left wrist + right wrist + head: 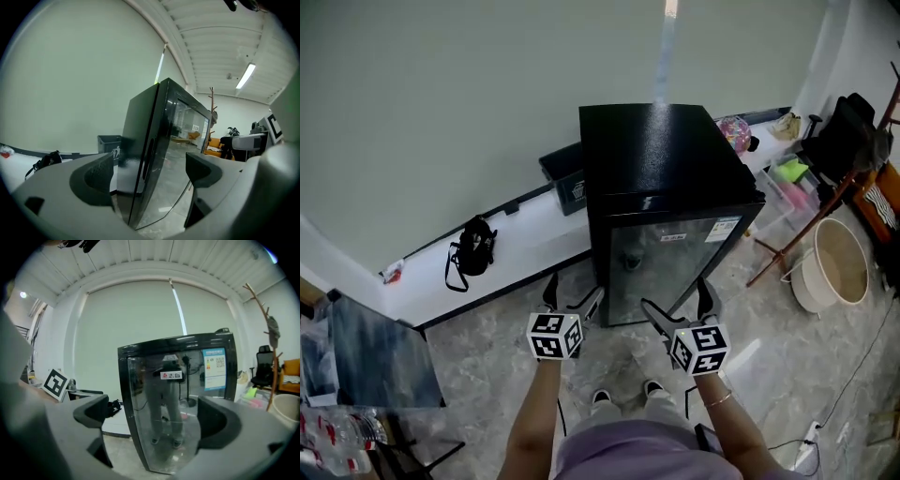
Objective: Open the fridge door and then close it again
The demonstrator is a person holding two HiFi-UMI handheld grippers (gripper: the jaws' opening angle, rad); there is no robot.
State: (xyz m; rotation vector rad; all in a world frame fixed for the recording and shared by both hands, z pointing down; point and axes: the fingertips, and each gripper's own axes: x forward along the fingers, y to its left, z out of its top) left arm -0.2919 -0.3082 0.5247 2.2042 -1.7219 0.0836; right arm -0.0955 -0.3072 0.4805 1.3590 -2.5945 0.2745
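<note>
A black mini fridge [661, 159] stands on the marbled floor [487, 366], its glass door [670, 267] shut and its left side against a white ledge [525, 239] along the wall. The person's left gripper [572, 298] is held near the door's left edge, jaws spread and empty. The right gripper [678, 305] faces the glass, jaws likewise apart with nothing between them. A black bag [472, 248] lies on the ledge.

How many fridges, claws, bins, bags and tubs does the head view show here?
Fridge: 1
Claws: 2, left claw and right claw, both open
Bin: 1
Bag: 1
Tub: 1
Total: 6
</note>
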